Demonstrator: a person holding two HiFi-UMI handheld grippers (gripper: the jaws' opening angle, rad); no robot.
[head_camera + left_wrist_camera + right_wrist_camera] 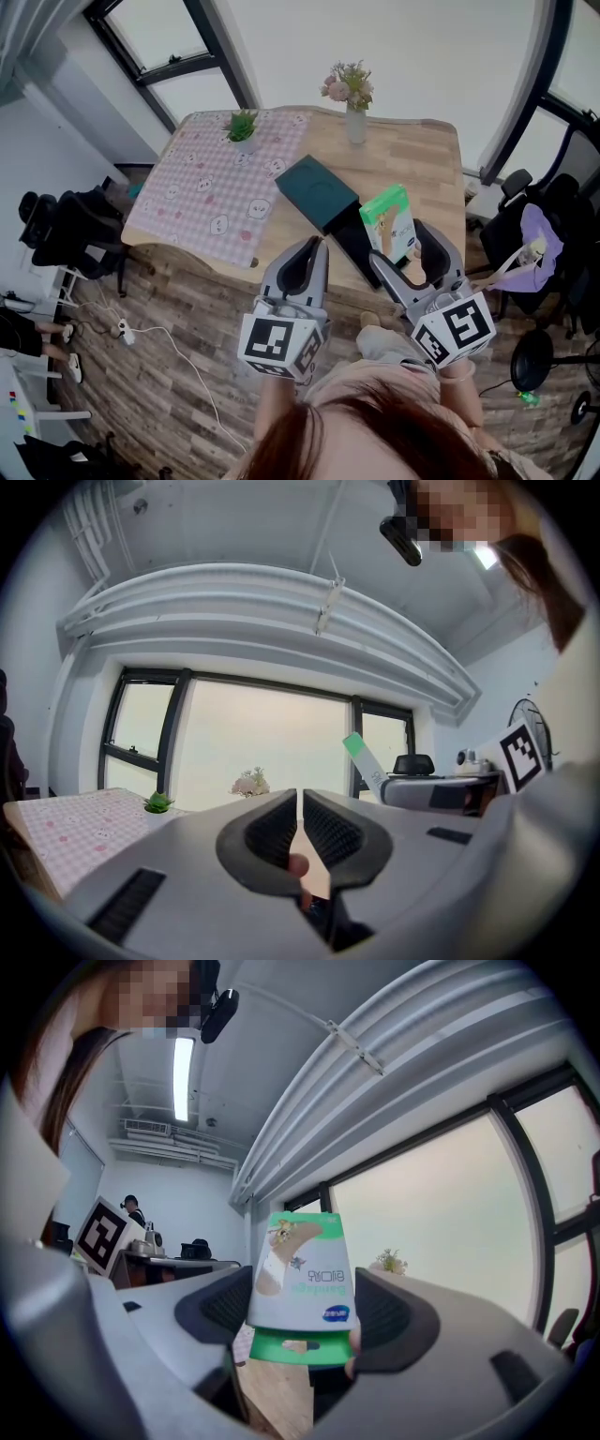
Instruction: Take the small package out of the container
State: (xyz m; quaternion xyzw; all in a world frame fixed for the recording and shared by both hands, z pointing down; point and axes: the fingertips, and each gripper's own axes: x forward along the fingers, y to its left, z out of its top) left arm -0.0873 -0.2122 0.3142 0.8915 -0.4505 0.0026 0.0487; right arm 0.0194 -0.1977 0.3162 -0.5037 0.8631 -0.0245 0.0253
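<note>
The small package (pixel 302 1283) looks clear of the dark container (pixel 349 242) on the counter (pixel 427 155), so the removal seems largely done (setting it down somewhere may be all that is left). The package stands on end between the jaws of the right claw (pixel 401 246), pinched from both sides. The left claw (pixel 300 810) is closed on nothing, just beside the container.

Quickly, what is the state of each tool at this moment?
Left tool: closed, holding nothing.
Right tool: closed on the small package.
</note>
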